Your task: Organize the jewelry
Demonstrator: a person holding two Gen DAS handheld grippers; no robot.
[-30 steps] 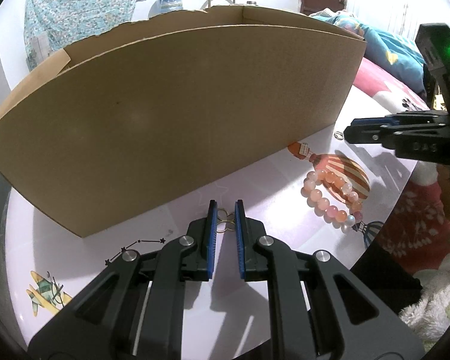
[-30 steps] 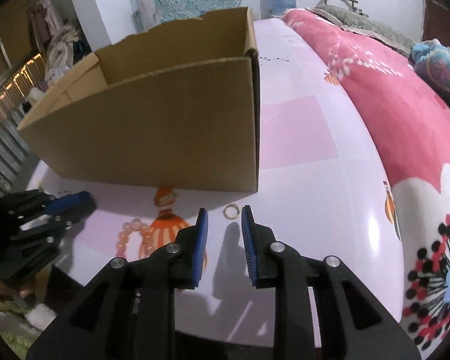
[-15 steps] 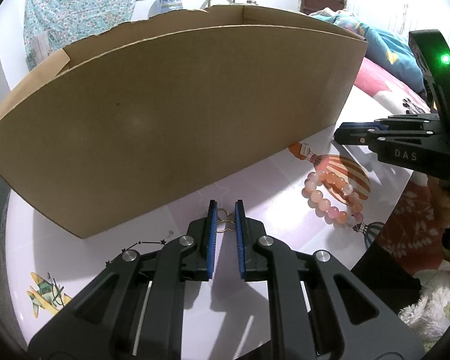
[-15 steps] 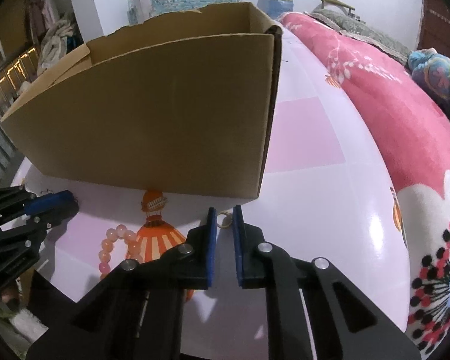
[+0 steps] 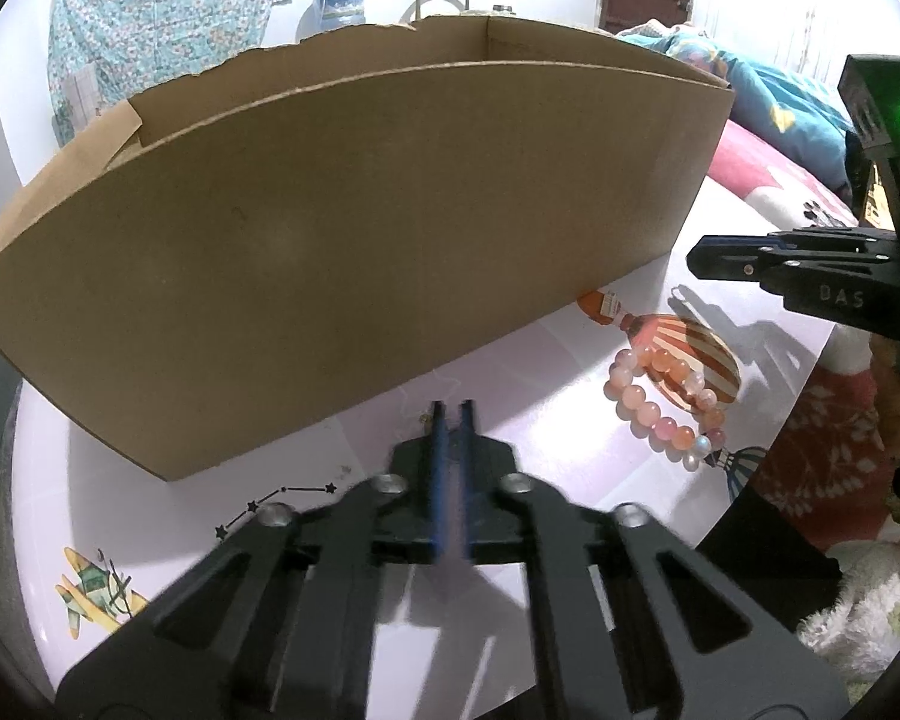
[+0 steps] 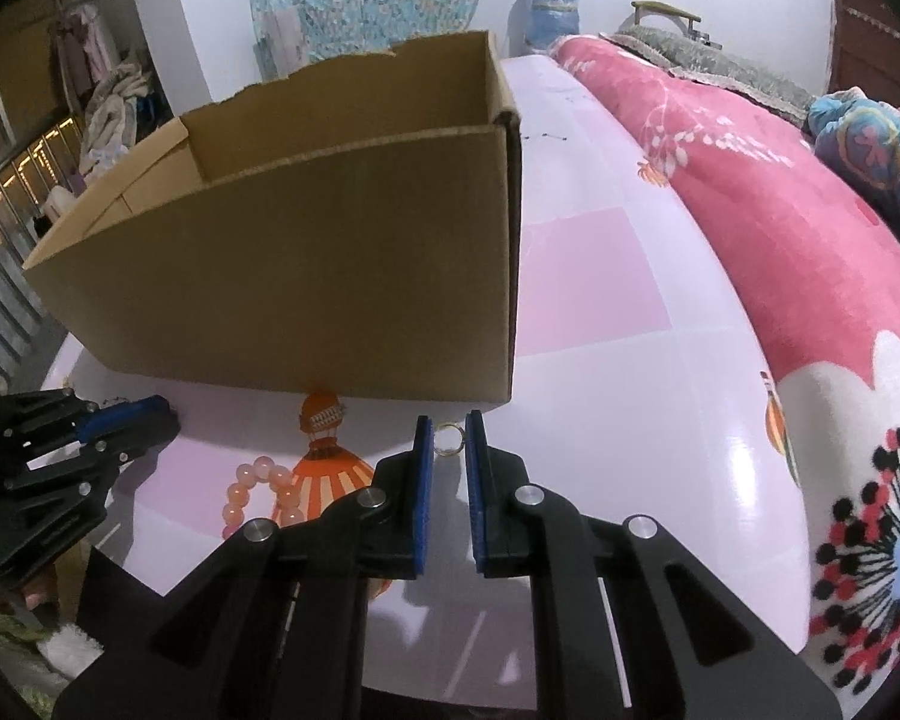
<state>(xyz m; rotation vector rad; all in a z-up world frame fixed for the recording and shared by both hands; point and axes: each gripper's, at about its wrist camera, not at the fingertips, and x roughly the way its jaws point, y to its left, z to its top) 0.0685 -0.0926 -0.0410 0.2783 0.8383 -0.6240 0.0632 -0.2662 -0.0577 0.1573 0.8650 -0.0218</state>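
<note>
An open cardboard box [image 5: 354,228] stands on the patterned table; it also shows in the right wrist view [image 6: 306,276]. My left gripper [image 5: 450,414] is nearly shut with a narrow gap; the gold earrings it straddled earlier are hidden and I cannot tell if it holds them. A pink bead bracelet [image 5: 660,408] lies to its right, also in the right wrist view [image 6: 258,498]. My right gripper [image 6: 449,438] is slightly open around a small gold ring [image 6: 449,439] lying on the table by the box's corner. The right gripper shows in the left wrist view [image 5: 708,258].
A pink floral blanket [image 6: 780,228] lies on the right beyond the table. The table's front edge [image 6: 570,696] runs under my right gripper. A white fluffy thing [image 5: 858,612] sits below the table at the right. My left gripper shows at the right wrist view's left edge [image 6: 120,420].
My left gripper's jaws have narrowed and the earrings between them are no longer visible. My right gripper's jaws narrowed, then widened, now straddling the gold ring.
</note>
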